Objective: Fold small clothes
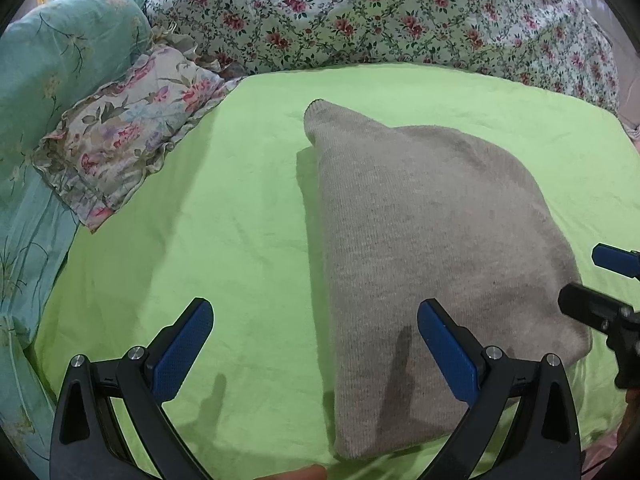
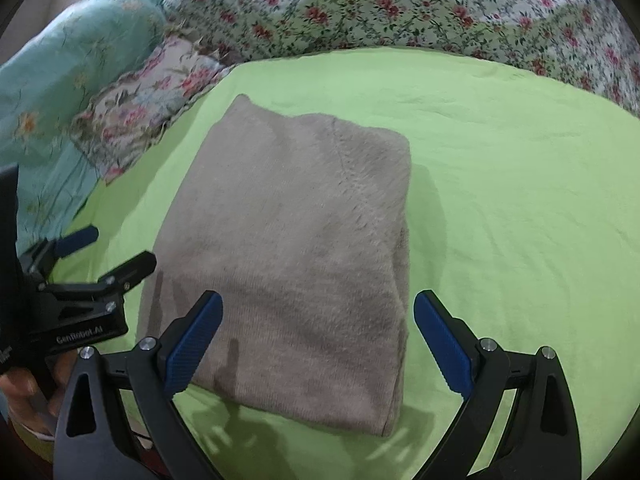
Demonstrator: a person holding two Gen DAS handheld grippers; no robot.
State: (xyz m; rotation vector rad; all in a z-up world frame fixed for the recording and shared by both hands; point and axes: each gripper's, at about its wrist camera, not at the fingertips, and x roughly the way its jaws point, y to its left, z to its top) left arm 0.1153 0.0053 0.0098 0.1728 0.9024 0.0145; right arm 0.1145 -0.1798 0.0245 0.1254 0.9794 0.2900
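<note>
A grey knit garment (image 1: 432, 220) lies folded into a thick block on the green sheet (image 1: 240, 200); it also shows in the right wrist view (image 2: 296, 248). My left gripper (image 1: 316, 316) is open and empty, just above the garment's near left edge, with its right finger over the cloth. My right gripper (image 2: 318, 312) is open and empty above the garment's near edge. The right gripper shows at the right edge of the left wrist view (image 1: 600, 280). The left gripper shows at the left of the right wrist view (image 2: 104, 252).
A small floral pillow (image 1: 128, 132) lies at the left of the sheet. A teal quilt (image 1: 48, 92) is bunched along the left. A floral blanket (image 1: 400, 12) is heaped along the far edge. The green sheet (image 2: 520, 200) lies bare to the garment's right.
</note>
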